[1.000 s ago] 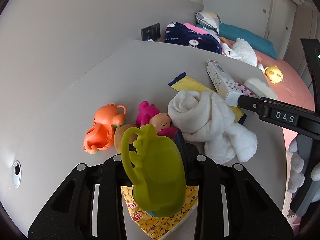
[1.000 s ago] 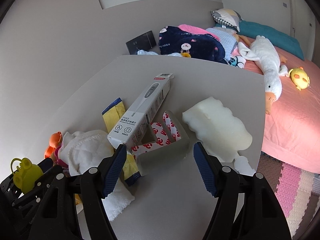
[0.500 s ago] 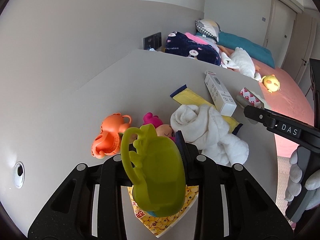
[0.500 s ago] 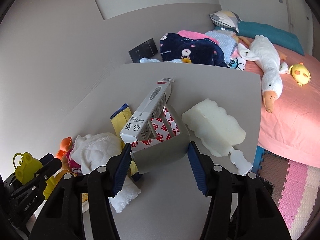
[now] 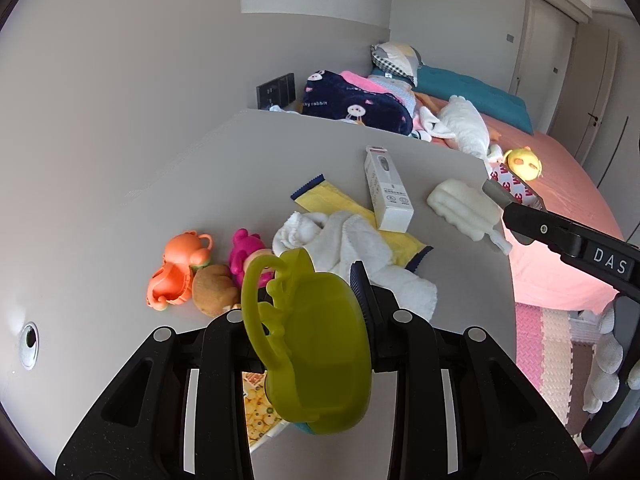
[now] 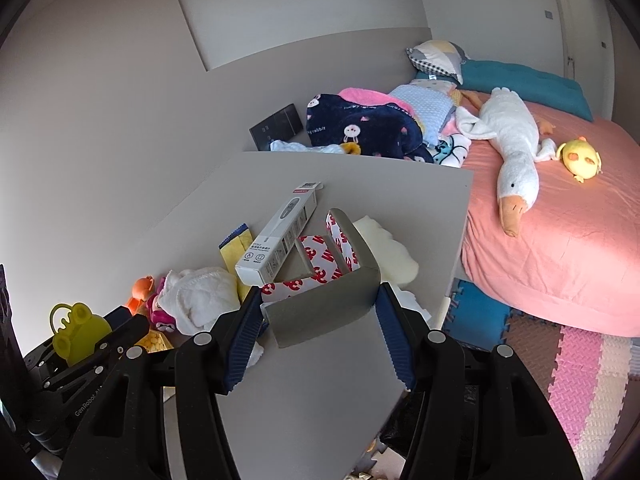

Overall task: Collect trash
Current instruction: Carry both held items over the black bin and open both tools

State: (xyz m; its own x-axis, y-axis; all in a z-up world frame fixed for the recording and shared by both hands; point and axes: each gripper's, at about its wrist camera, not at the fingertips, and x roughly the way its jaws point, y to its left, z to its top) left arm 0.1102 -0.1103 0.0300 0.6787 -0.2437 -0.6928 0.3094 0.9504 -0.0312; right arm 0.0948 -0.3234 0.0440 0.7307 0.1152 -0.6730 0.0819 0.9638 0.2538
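My right gripper (image 6: 320,340) is shut on a grey cardboard strip with red-and-white print (image 6: 324,300) and holds it above the grey table (image 6: 312,400). The strip also shows in the left wrist view (image 5: 514,186) at my right gripper's tip. My left gripper (image 5: 312,320) is shut on a green frog toy (image 5: 316,352), which also shows in the right wrist view (image 6: 76,330). On the table lie a white thermometer box (image 6: 280,236), a yellow wrapper (image 5: 340,206), a white foam piece (image 5: 464,208) and a yellow printed snack bag (image 5: 256,408).
A white towel (image 5: 352,248), an orange toy (image 5: 176,272), a pink toy (image 5: 244,252) and a brown toy (image 5: 212,288) lie on the table. A pink bed (image 6: 560,240) with a goose plush (image 6: 512,144) stands right. Foam floor mats (image 6: 572,380) lie below.
My right gripper closed on the cardboard strip and lifted it off the table, away from the thermometer box. My left gripper pulled back and up with the frog toy.
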